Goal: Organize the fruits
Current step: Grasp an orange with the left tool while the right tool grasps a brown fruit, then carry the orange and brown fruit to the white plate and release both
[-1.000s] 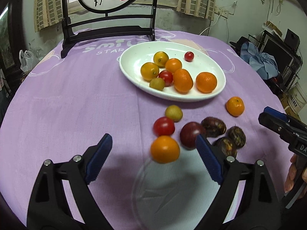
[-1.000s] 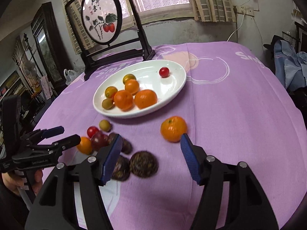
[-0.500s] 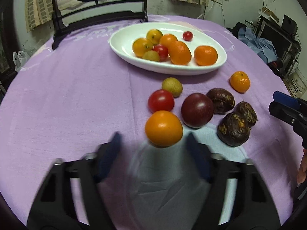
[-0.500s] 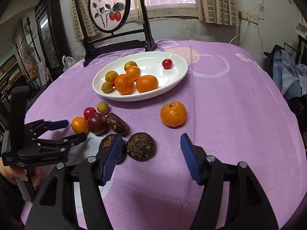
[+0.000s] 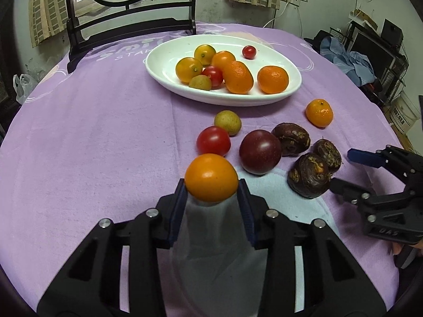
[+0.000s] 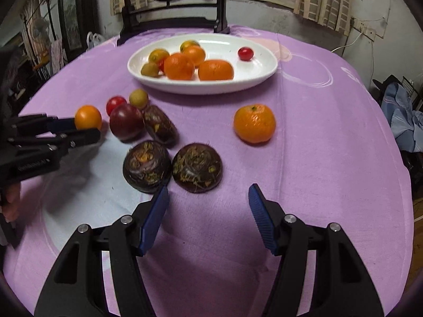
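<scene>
Two blue-padded jaws of the left gripper pinch the orange tomato at the desk, presumably bound for the white plate. Right gripper hangs wide open, empty, just short of the dark fruits.

Open cloth right of mandarin; fruit cluster crowding plate approach.

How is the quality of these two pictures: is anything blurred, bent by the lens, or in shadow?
Left wrist view: sharp; the orange tomato between the left gripper pads is crisp; fisheye bends the table edge, corners go dark. Right wrist view: slightly soft; fruits in the white plate smear a little; the open right gripper casts a dim shadow on the cloth.
</scene>
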The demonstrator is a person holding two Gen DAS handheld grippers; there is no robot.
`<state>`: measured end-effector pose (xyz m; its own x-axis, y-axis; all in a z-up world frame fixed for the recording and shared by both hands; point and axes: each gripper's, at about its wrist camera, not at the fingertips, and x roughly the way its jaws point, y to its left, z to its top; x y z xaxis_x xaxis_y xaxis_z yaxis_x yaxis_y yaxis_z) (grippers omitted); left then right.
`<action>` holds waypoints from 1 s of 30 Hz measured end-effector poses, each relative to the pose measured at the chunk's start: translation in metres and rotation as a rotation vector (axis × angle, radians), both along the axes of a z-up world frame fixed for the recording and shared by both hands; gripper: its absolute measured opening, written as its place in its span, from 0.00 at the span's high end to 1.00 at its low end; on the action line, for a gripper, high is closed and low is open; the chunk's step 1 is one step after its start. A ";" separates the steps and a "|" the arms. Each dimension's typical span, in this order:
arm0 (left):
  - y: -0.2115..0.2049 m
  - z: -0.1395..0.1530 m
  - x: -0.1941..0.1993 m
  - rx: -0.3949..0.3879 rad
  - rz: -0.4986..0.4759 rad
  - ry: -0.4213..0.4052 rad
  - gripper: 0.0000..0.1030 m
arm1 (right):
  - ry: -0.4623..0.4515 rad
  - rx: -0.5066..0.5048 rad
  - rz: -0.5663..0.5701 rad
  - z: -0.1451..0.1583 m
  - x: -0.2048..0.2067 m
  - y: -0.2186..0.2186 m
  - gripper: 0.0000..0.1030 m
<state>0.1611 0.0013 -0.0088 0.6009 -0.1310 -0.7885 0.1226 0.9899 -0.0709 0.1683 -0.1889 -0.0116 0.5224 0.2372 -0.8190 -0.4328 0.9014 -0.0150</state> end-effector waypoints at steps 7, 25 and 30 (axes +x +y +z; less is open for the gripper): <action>0.002 -0.002 0.001 -0.023 -0.002 0.020 0.62 | -0.008 0.021 -0.015 -0.001 0.012 0.008 0.41; 0.000 0.024 -0.012 -0.053 -0.022 -0.077 0.62 | -0.152 0.215 -0.053 0.040 -0.002 -0.013 0.58; -0.003 0.037 -0.012 -0.058 -0.019 -0.094 0.62 | -0.160 0.281 -0.046 0.052 -0.005 -0.013 0.58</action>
